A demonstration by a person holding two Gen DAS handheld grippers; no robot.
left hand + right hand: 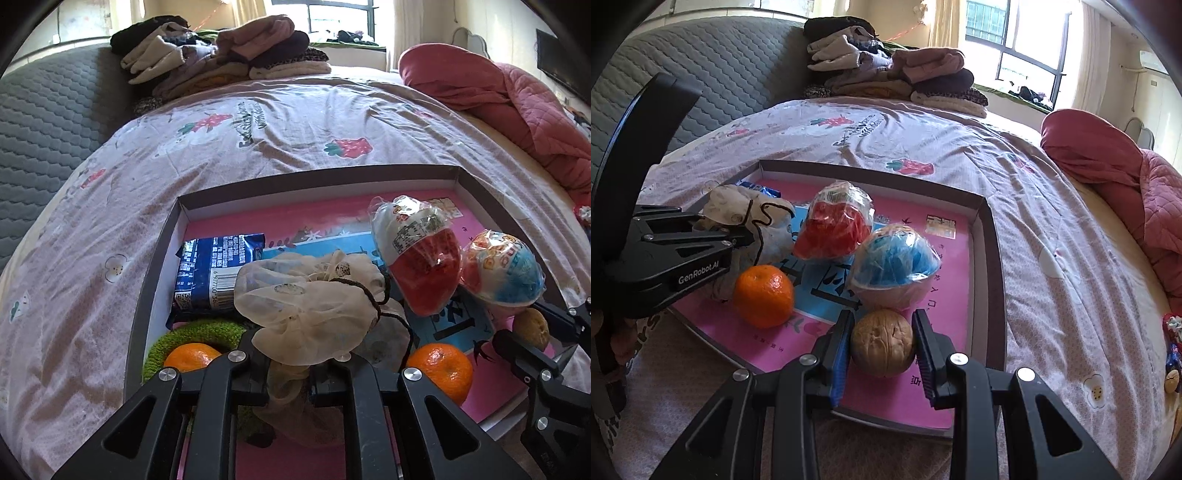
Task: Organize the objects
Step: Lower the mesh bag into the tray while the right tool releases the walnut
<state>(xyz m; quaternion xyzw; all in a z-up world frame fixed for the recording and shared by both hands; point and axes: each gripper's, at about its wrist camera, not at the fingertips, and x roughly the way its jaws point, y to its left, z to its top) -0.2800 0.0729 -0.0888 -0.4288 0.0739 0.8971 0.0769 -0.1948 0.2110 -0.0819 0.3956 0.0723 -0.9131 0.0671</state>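
Note:
A shallow grey box point(155, 280) point(991, 236) with a pink printed floor lies on the bed. My left gripper point(291, 365) point(713, 230) is shut on a cream mesh drawstring pouch point(310, 299) point(738, 210) over the box. My right gripper point(882, 343) point(524, 328) is shut on a walnut point(882, 341) point(532, 326) at the box's near right. In the box lie a red toy egg point(424, 266) point(833, 225), a blue toy egg point(506, 269) point(895, 264), an orange point(441, 369) point(764, 295), a second orange point(190, 356), a blue snack packet point(210, 273) and a green knitted ring point(199, 328).
The bed has a pink strawberry-print sheet point(258, 136) point(1052, 229). Folded clothes point(221, 55) point(894, 74) are stacked at the far side by a grey quilted headboard point(48, 110). A red quilt point(509, 96) point(1115, 166) lies at the right. Small wrapped items point(1172, 347) lie at the right edge.

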